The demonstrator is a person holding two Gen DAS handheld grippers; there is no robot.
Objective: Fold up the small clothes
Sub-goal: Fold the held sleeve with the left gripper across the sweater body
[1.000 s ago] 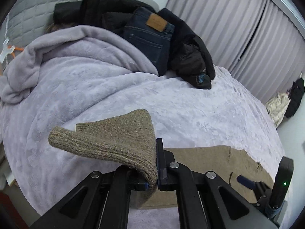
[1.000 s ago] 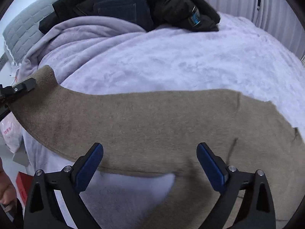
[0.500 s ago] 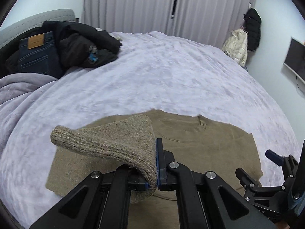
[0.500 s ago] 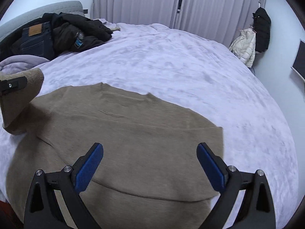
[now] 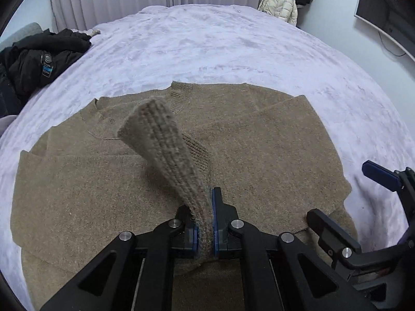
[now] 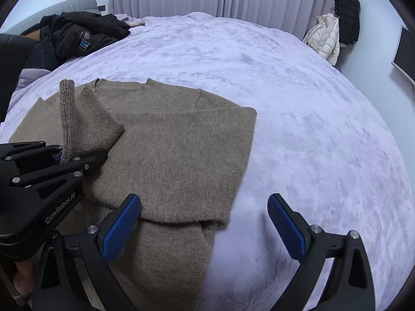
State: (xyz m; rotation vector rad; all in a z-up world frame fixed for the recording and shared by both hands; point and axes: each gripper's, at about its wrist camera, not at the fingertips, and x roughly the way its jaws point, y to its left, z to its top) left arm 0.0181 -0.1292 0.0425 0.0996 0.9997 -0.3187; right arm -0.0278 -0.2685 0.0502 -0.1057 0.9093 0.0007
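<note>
Left wrist view: left hand-held gripper (image 5: 205, 223) is clenched on the ribbed cuff (image 5: 166, 145) of a tan knit sweater (image 5: 259, 155), the cuff standing up out of the closed jaws and leaning away over the garment. The sweater lies spread on a bed covered by a lilac plush blanket (image 5: 233, 39), its ribbed collar (image 5: 181, 93) at the far edge and the body directly under the cuff. A dark jacket (image 5: 39, 59) sits in a heap at the far left of the bed, well apart from the work. The right hand-held gripper shows at the lower right edge, clear of the cloth.

Right wrist view: right hand-held gripper (image 6: 205, 223) is released, jaws wide, nothing between the blue pads (image 6: 119, 230). It hangs above the near right corner of the sweater (image 6: 181, 155), where one layer already lies doubled over another. The left hand-held gripper (image 6: 59, 155) appears at left with the cuff (image 6: 67, 108) rising from it and the rest of the sleeve draped below onto the sweater body.

Judgement: the sleeve is being carried across the body for a fold and is not yet laid down.

Risks:
- Release from this raised position would likely let the cuff flop sideways or curl, leaving a crooked sleeve.
- Pulling further across could drag the lower layers, since the plush blanket offers uneven hold and the knit stretches.
- The idle right hand-held gripper pins nothing, so the doubled corner may shift or open.
</note>
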